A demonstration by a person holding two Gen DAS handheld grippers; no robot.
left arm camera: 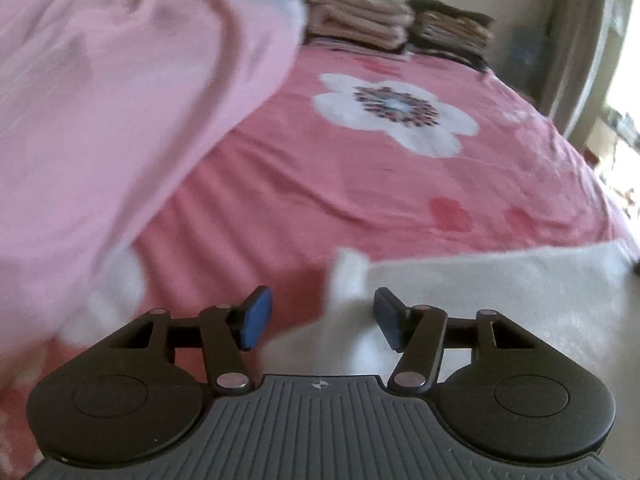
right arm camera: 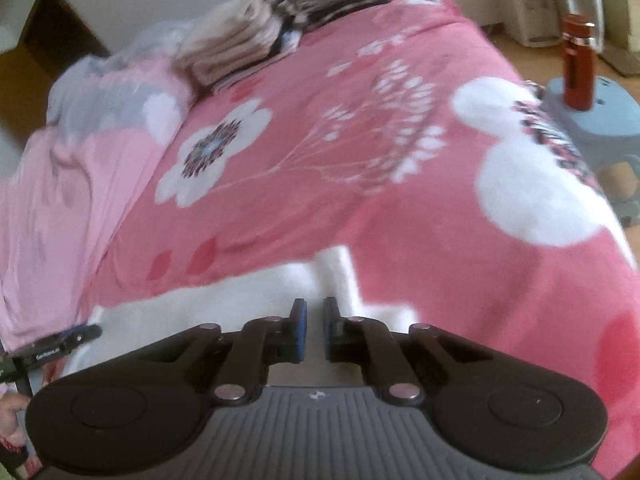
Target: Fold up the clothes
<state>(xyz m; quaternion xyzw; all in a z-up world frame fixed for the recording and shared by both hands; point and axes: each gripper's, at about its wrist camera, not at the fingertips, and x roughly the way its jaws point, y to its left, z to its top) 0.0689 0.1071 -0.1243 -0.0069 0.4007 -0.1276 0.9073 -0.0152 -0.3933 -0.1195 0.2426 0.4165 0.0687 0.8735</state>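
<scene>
A pink bedspread (left arm camera: 360, 200) is seen under a white garment (right arm camera: 224, 304) at its near edge. The left gripper (left arm camera: 316, 318) is spread wide, empty; the right gripper (right arm camera: 314, 330) is narrowly parted over the garment, nothing visibly clamped.

Lighting: soft daylight, brightest and washed out at a window (left arm camera: 624, 60) far right of the jaws. Shadows faint. Blur: heavy motion smear on pink cloth (left arm camera: 100, 120) left of the jaws. Distortion: fisheye bending, dark corners.
</scene>
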